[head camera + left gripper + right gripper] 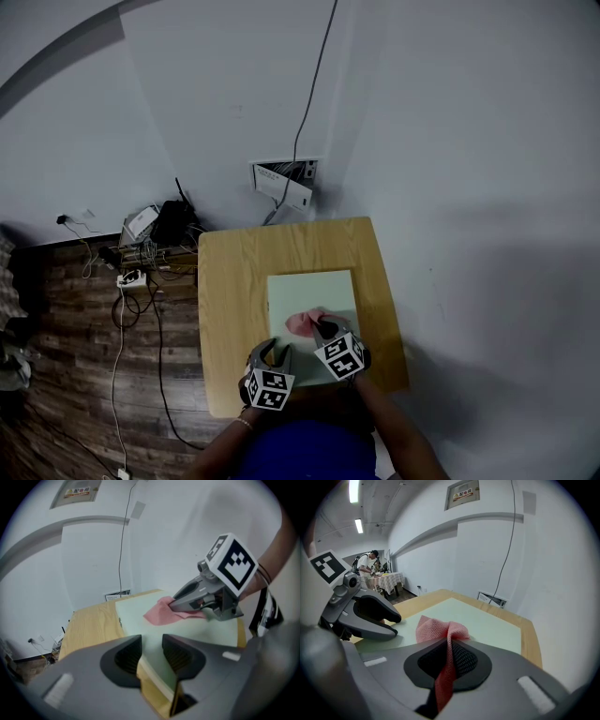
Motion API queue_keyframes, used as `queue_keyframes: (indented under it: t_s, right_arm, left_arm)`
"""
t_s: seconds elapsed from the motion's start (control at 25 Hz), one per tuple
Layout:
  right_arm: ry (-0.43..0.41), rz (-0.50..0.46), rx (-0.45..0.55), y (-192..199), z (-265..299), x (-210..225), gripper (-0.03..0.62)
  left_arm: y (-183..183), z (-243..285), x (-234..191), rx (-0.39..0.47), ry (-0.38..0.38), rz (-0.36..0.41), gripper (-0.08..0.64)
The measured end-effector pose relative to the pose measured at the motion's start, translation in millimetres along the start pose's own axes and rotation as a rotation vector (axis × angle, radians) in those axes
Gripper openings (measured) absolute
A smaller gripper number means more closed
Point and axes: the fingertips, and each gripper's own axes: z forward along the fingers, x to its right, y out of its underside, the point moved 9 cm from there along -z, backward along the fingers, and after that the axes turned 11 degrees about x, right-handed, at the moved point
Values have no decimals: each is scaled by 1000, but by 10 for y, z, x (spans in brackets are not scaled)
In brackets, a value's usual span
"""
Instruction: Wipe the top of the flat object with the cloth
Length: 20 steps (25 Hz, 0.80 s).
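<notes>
A pale green flat board point(314, 292) lies on the wooden table point(239, 272). A pink cloth point(301, 323) rests crumpled on the board's near part. My right gripper point(324, 329) is shut on the cloth point(433, 627): the fabric is pinched between its jaws point(449, 641) and trails back through them. In the left gripper view it point(174, 605) presses the cloth point(158, 614) onto the board point(197, 630). My left gripper point(151, 654) stands open over the board's near left corner, its jaws apart, with no sign that the pads press on anything. It point(393, 624) sits just left of the cloth.
The table's far edge stands close to a white wall with a cable and an open wall box point(282, 184). Power strips, cables and boxes point(142, 246) lie on the wood floor left of the table. A person point(365, 564) stands far off in the room.
</notes>
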Motion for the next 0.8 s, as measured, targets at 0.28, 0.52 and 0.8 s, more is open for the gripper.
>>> queue_keyframes:
  t_s: [0.28,0.52,0.8]
  right_arm:
    - [70,34,-17,158,-176,224,15]
    - [119,48,-31,262,-298,376,14]
    - [175,98,-31,438,-487,541,15]
  left_arm:
    - [9,1,12,5,-3,1,127]
    - [5,9,4,5,-3,-1,127]
    - [5,16,23,4,-5,-2,127]
